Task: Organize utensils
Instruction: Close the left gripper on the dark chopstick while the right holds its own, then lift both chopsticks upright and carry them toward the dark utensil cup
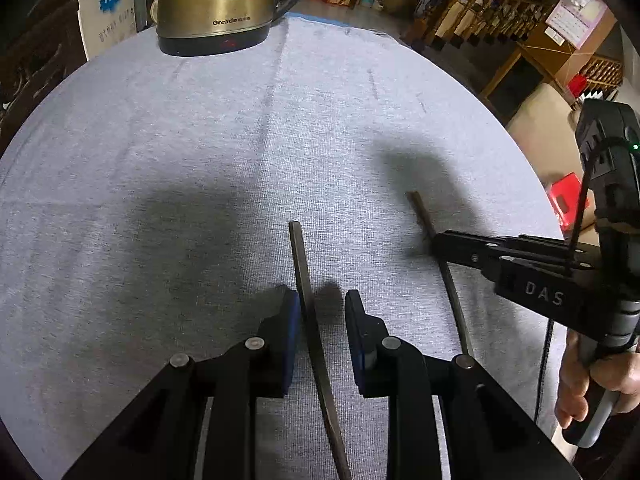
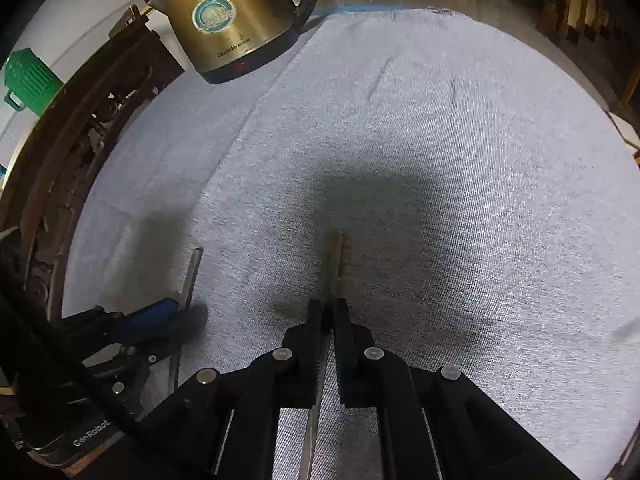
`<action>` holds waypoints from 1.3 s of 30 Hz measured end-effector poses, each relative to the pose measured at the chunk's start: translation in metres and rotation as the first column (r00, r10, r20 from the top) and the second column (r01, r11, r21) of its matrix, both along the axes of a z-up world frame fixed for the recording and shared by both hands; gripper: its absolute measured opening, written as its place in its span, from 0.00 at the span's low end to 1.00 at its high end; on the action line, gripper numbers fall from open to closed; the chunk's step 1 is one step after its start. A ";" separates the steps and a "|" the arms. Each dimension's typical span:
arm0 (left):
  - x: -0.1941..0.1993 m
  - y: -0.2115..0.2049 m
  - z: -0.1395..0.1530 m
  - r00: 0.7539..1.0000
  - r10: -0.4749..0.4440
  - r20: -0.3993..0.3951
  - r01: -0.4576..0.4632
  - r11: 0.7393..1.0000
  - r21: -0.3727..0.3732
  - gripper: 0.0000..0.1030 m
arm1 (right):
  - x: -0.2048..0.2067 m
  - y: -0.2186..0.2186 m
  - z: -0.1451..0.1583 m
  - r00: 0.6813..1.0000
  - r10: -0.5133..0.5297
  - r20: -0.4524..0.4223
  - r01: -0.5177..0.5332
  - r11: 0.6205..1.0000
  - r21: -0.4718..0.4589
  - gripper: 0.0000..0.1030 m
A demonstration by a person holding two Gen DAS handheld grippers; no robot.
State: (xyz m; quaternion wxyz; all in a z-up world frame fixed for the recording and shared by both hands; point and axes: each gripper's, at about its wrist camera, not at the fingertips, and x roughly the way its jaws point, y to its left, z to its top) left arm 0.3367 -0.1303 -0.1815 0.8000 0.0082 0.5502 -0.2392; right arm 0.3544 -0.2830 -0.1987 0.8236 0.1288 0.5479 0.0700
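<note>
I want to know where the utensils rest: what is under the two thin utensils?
Grey cloth lies under both thin utensils: one between the open left gripper, one clamped in the right gripper. The table beneath is covered.

Wooden railing (image 1: 480, 12) beyond the grey-clothed table (image 1: 200, 140)

Count on the tabletop (image 1: 160, 160): two chopsticks, one kettle, two grippers.

Chopsticks, 2: first chopstick (image 1: 308, 300) between the pads of the left gripper (image 1: 322, 304); second chopstick (image 2: 335, 256) in the right gripper (image 2: 329, 312). Kettle (image 1: 216, 4), 1: gold-coloured, at the far edge. Grey cloth, 1. Hand (image 1: 592, 384), 1 in view, on the right gripper's handle. Green container (image 2: 30, 80), 1, off the tabletop.
</note>
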 end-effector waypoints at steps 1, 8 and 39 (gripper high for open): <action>-0.001 -0.001 0.001 1.000 0.000 0.007 -0.001 1.000 0.004 0.22 | -0.001 -0.003 0.001 1.000 0.002 -0.002 -0.002 1.000 0.003 0.08; -0.008 -0.015 0.004 0.998 -0.040 0.053 0.036 0.996 0.078 0.06 | -0.001 0.000 0.001 1.000 0.005 -0.009 -0.005 1.000 -0.008 0.09; -0.051 0.105 0.105 0.926 0.207 0.315 -0.194 0.978 -0.071 0.05 | -0.082 -0.026 0.070 0.938 -0.128 0.321 0.118 0.992 0.050 0.06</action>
